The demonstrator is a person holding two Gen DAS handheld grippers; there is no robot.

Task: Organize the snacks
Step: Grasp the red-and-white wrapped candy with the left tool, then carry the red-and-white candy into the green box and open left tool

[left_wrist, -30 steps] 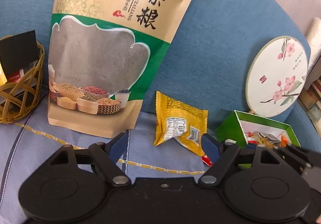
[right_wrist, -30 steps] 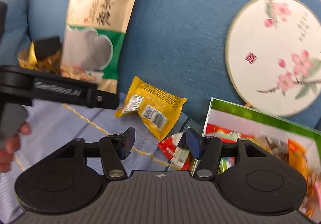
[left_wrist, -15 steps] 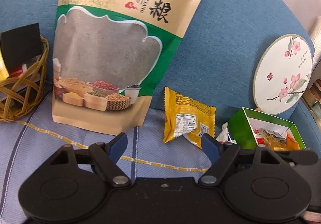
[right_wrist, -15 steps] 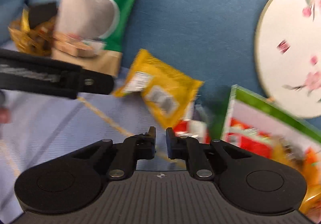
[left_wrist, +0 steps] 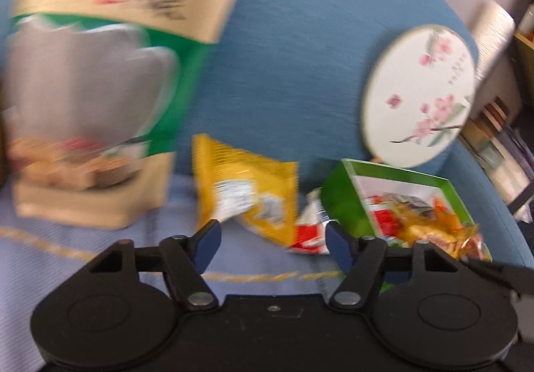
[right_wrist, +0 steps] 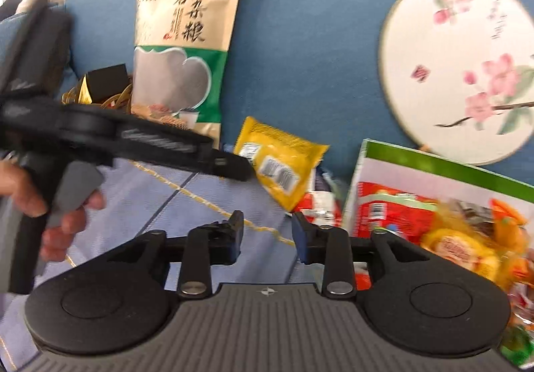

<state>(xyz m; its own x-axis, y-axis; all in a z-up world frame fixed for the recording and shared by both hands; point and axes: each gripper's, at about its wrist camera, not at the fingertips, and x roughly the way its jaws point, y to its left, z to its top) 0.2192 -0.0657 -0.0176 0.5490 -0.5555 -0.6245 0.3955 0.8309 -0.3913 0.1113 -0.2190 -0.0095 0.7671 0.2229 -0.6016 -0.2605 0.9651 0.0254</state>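
A yellow snack packet (left_wrist: pixel 247 195) (right_wrist: pixel 278 161) leans on the blue sofa back. A red and white packet (left_wrist: pixel 308 232) (right_wrist: pixel 317 202) lies just right of it, beside a green box (left_wrist: pixel 340 202) (right_wrist: pixel 444 165) filled with snacks. My left gripper (left_wrist: pixel 272 242) is open and empty, just in front of the two packets. It shows from the side in the right wrist view (right_wrist: pixel 230 166), close to the yellow packet. My right gripper (right_wrist: pixel 267 238) is open and empty, near the red packet.
A large grain bag (left_wrist: pixel 96 111) (right_wrist: pixel 183 48) stands against the sofa back at left. A wicker basket (right_wrist: pixel 113 98) with a black box sits left of it. A round painted fan (left_wrist: pixel 420 95) (right_wrist: pixel 457 68) leans behind the green box.
My left gripper has swung right and closer to the packets. My right gripper, nearly shut half a second ago, has opened and pulled back a little.
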